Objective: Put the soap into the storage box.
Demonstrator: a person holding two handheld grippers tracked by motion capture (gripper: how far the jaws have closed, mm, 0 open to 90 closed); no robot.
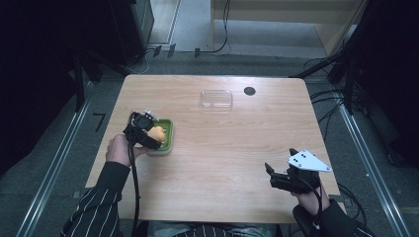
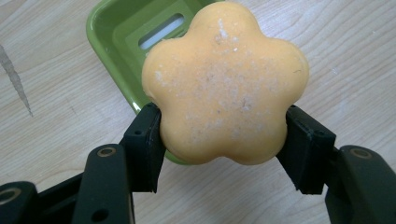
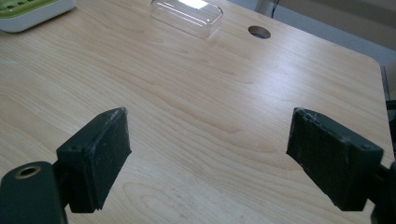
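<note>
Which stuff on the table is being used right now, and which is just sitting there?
In use:
- orange flower-shaped soap, squeezed between the left gripper fingers
- green soap dish, just under the soap

Just sitting there:
- clear plastic lid, far across the table
- round hole in the tabletop
- right gripper, fingers open over bare wood

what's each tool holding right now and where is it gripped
The left tool clamps the orange flower-shaped soap by its two opposite side lobes. The right tool holds nothing.
</note>
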